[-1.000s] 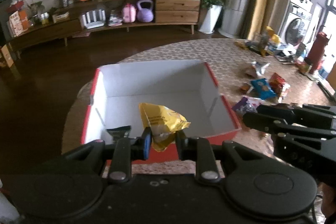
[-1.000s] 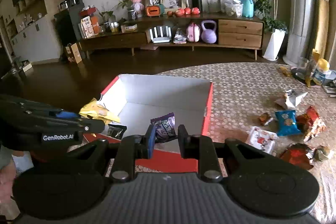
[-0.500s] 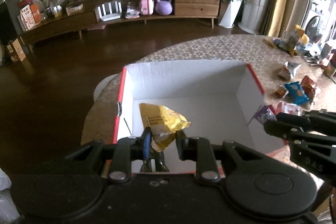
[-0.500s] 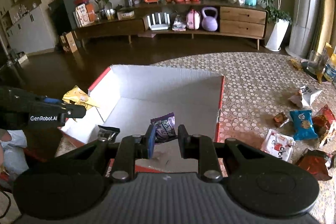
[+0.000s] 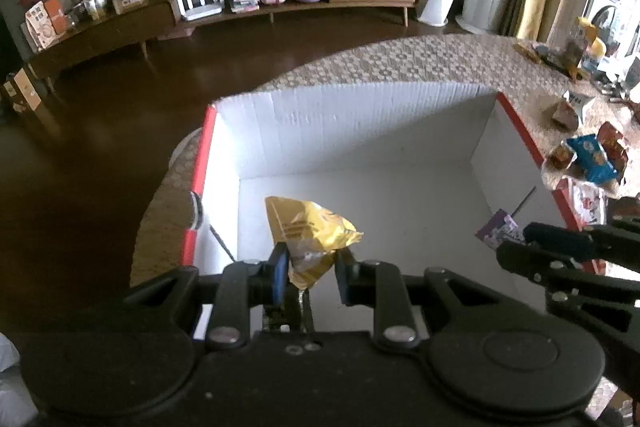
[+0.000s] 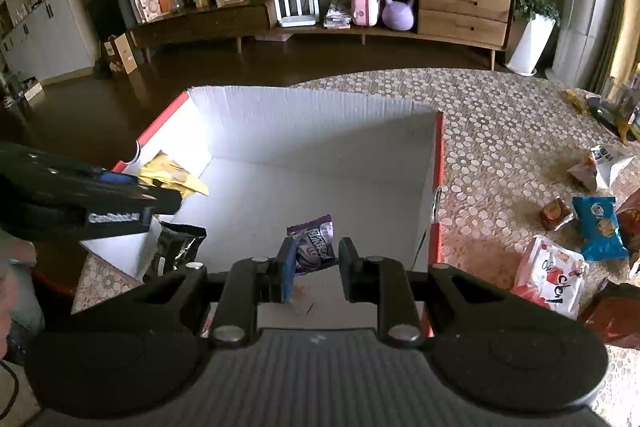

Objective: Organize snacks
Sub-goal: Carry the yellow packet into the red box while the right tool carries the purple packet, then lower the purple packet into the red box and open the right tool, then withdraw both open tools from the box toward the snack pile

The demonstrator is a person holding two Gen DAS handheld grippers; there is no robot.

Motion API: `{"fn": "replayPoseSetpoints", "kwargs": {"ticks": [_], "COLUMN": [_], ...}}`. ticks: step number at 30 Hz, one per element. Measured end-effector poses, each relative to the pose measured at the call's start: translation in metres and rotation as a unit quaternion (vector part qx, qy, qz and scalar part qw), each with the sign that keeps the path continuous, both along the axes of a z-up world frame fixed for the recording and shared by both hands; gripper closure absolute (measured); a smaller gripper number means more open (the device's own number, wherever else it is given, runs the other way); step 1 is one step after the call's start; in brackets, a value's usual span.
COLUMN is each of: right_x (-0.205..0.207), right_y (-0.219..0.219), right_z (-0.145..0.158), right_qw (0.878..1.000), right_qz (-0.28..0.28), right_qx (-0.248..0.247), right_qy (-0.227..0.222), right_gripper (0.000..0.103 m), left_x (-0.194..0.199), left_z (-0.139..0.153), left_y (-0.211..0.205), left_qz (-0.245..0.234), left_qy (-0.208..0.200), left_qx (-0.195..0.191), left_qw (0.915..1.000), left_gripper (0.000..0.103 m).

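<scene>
above the box [image 5: 360,123], yellow packet [image 5: 308,227] pinched in left claw [image 5: 312,277], purple packet [image 6: 314,241] in right claw [image 6: 316,273]

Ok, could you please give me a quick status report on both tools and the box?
Left tool shut on yellow packet, right tool shut on purple packet. Both over open box. Black packet inside; nothing blocking.

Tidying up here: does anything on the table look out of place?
Yes. Several snack packets lie scattered on the table right of the box, outside it. One white packet looks torn open. The yellow packet and purple packet are gripped over the box.
</scene>
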State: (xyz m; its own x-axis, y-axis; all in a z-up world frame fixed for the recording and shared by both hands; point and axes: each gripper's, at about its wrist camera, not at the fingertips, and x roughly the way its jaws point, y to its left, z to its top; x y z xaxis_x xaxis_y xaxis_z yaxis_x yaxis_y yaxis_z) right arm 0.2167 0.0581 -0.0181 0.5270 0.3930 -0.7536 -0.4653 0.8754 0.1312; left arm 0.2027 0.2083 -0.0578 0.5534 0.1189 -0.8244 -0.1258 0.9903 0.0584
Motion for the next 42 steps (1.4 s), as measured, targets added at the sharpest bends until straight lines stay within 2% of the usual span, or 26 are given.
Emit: {"fn": "replayPoseSetpoints", "kwargs": {"ticks": [6, 13, 14, 15, 17, 18, 20, 23, 26, 28, 29, 42], "right_x": [0.002, 0.002, 0.002, 0.001, 0.0, -0.001, -0.003, -0.005, -0.01, -0.015, -0.017, -0.045], "right_y": [0.005, 0.007, 0.007, 0.006, 0.005, 0.005, 0.003, 0.0, -0.003, -0.007, -0.009, -0.033], "right_z": [-0.006, -0.01, -0.009, -0.009, -0.008, -0.007, -0.005, -0.002, 0.003, 0.007, 0.009, 0.037], "right_qw": [1.0, 1.0, 1.0, 1.0, 1.0, 1.0, 1.0, 1.0, 1.0, 1.0, 1.0, 0.999], "right_qz": [0.005, 0.01, 0.01, 0.01, 0.009, 0.009, 0.009, 0.008, 0.01, 0.01, 0.01, 0.008], "right_qx": [-0.008, -0.005, -0.003, -0.001, 0.001, 0.001, 0.006, 0.01, 0.015, 0.022, 0.027, 0.046], "right_qy": [0.009, 0.018, 0.017, 0.017, 0.017, 0.015, 0.013, 0.014, 0.012, 0.007, 0.004, -0.019], "right_gripper": [0.081, 0.081, 0.081, 0.081, 0.081, 0.081, 0.081, 0.08, 0.069, 0.047, 0.044, 0.037], "left_x": [0.007, 0.008, 0.007, 0.006, 0.003, 0.001, -0.002, -0.007, -0.013, -0.017, -0.019, -0.052], "left_z": [-0.014, -0.013, -0.012, -0.011, -0.008, -0.006, -0.004, 0.001, 0.008, 0.013, 0.015, 0.041], "left_y": [0.0, -0.002, -0.002, -0.001, -0.001, -0.002, -0.002, -0.003, -0.004, -0.003, -0.003, -0.018], "left_qz": [0.006, 0.004, 0.005, 0.006, 0.008, 0.008, 0.009, 0.013, 0.017, 0.019, 0.02, 0.014], "left_qy": [0.018, 0.018, 0.017, 0.015, 0.004, 0.001, -0.002, -0.007, -0.016, -0.02, -0.023, -0.053], "left_qx": [-0.004, -0.002, -0.002, -0.002, 0.0, 0.001, 0.003, 0.01, 0.014, 0.012, 0.013, 0.01], "left_qw": [0.9998, 0.9998, 0.9998, 0.9999, 1.0, 1.0, 1.0, 0.9998, 0.9996, 0.9995, 0.9995, 0.9985], "left_gripper": [0.079, 0.07, 0.062, 0.048, 0.031, 0.027, 0.026, 0.016, 0.015, 0.014, 0.014, 0.011]}}
